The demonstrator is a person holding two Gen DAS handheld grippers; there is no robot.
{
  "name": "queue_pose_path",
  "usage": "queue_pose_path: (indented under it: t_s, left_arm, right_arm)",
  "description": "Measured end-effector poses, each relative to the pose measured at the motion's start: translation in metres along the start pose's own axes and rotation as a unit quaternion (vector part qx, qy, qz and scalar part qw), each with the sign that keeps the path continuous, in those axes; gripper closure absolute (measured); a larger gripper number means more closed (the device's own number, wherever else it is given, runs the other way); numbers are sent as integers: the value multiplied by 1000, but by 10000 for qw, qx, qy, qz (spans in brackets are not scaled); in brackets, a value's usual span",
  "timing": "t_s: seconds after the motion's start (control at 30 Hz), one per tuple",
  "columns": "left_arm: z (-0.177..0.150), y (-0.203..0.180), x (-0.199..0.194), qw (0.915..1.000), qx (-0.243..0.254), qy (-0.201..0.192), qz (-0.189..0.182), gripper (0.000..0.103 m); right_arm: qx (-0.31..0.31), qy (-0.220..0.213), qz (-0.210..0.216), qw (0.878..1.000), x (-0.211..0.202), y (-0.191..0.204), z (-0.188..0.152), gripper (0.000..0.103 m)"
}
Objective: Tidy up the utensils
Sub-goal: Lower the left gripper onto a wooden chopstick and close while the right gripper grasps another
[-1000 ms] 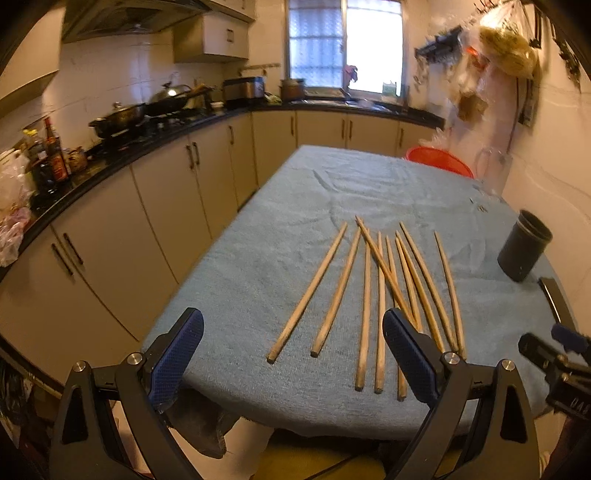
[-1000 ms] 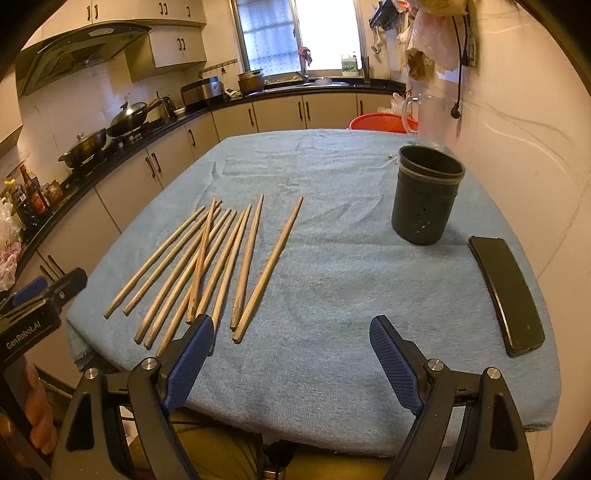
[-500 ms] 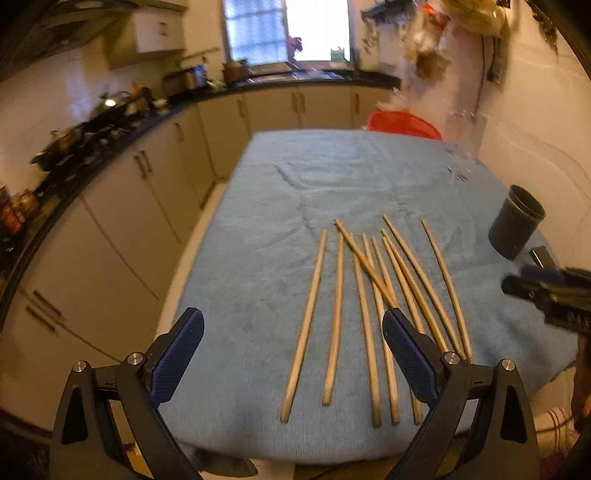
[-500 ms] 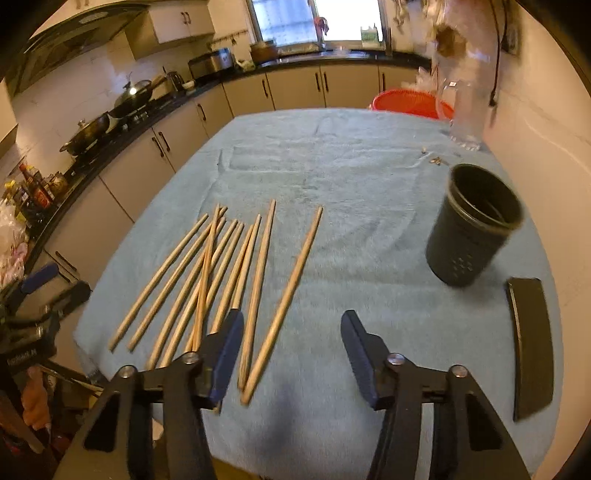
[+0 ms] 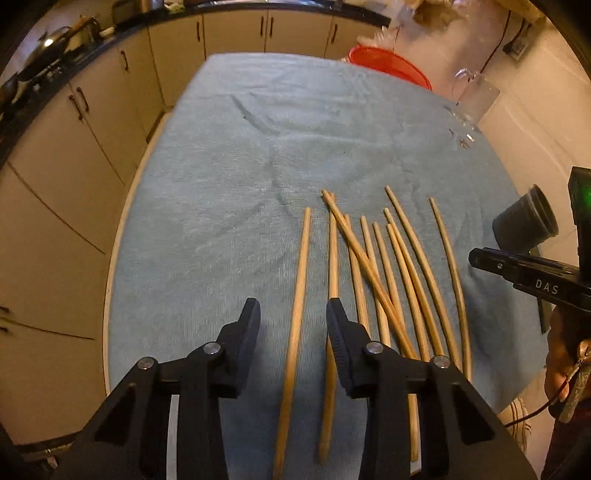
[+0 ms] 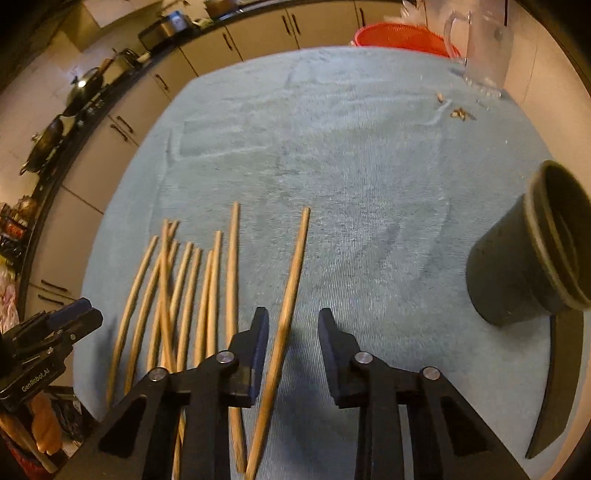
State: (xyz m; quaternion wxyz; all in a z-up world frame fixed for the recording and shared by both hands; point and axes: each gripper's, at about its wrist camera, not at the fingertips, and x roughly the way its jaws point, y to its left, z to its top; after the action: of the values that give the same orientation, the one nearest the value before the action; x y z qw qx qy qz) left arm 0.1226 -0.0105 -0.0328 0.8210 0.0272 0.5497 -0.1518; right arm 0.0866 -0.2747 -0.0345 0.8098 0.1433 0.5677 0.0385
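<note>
Several wooden chopsticks (image 5: pixel 384 266) lie side by side on the blue cloth of the table (image 5: pixel 240 155). My left gripper (image 5: pixel 293 319) is open, its jaws astride the leftmost chopstick (image 5: pixel 300 280), just above it. My right gripper (image 6: pixel 290 325) is open, its jaws astride the rightmost chopstick (image 6: pixel 291 280). The dark holder cup (image 6: pixel 532 254) stands upright to the right; it also shows in the left wrist view (image 5: pixel 526 221). The other chopsticks (image 6: pixel 184 288) lie left of my right gripper.
A flat black case (image 6: pixel 557 376) lies at the table's right edge by the cup. A clear glass jug (image 6: pixel 484 44) and a red basket (image 6: pixel 399 33) are at the far end. Kitchen cabinets (image 5: pixel 74 122) run along the left. Small crumbs (image 6: pixel 458 110) lie near the jug.
Both grippers have moved forward and down over the chopsticks. Both jaws have narrowed, each now straddling one chopstick. The chopsticks and cup have not moved.
</note>
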Motion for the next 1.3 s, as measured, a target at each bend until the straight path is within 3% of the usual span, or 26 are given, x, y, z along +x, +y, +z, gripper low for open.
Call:
queue_pose_path:
  t_s: [0.2,0.33,0.6,0.63,0.67,0.7,0.8,1.03,1.3]
  left_arm:
    - [17,-11,26,9993,248,254,117,67]
    - [23,-16,39,9983,355,435,172,79]
    - [31,-21,59,9970,382,566,355,83]
    - [32,-21,59,9972,355,555,361,83]
    - [32,-21,60,9972,336,538,388,85]
    - [31,-21,59,9972,323,527,421,94]
    - [29,-17,56,9977,202,486,427,97]
    - [21,-13,24,9998,11,24,186,97]
    - [7,-15,-38,9968,-70,-800,48,97]
  right_arm:
    - [-21,145,-109,9998,13,5,10,77]
    - [-39,258,-277,9993,24,5,15,78]
    - [-111,326,-440,9984,38,11,21,80]
    - [-137,320,-466,9983,39,12,21,82]
    - [-166,299,-473,9983,39,12,21,90]
    - [-224,286,-444,9983,40,14,22,94]
    - [-247,244,-381,9987,38,12,19,94]
    - [-72,-6,41,10000,23,3,15,96]
    - [-101,-849,411,9955,-30,7,-2,96]
